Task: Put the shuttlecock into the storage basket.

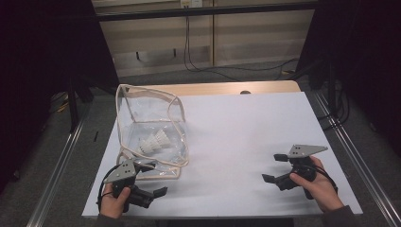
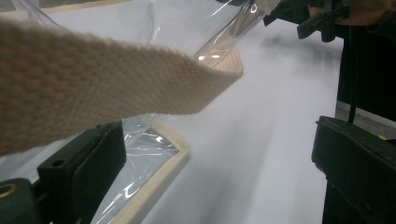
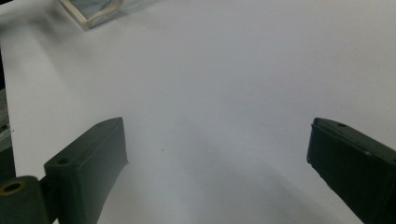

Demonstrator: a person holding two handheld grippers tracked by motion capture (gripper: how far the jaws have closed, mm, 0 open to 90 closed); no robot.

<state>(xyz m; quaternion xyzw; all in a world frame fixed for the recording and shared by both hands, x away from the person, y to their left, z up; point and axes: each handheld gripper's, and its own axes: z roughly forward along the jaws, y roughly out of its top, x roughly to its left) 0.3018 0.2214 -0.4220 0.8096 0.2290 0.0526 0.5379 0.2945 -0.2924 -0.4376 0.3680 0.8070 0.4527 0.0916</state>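
Reaching with my spread left gripper (image 1: 153, 178) for the floppy clear pouch (image 1: 151, 127), I'd pinch its woven strap (image 2: 116, 79) just ahead.

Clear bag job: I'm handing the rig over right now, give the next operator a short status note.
Left gripper: open, at the near edge of the clear bag; its cream webbing strap lies across the gap between the jaws, not yet pinched.
Right gripper: open, holding nothing, over the bare white table sheet, well apart from the bag.
Things: the bag stands at the left of the sheet, and two white shuttlecocks show inside it through the plastic.
Done: shuttlecocks are in the bag.
Left: probably close on the strap; whether the bag still needs closing I cannot tell.
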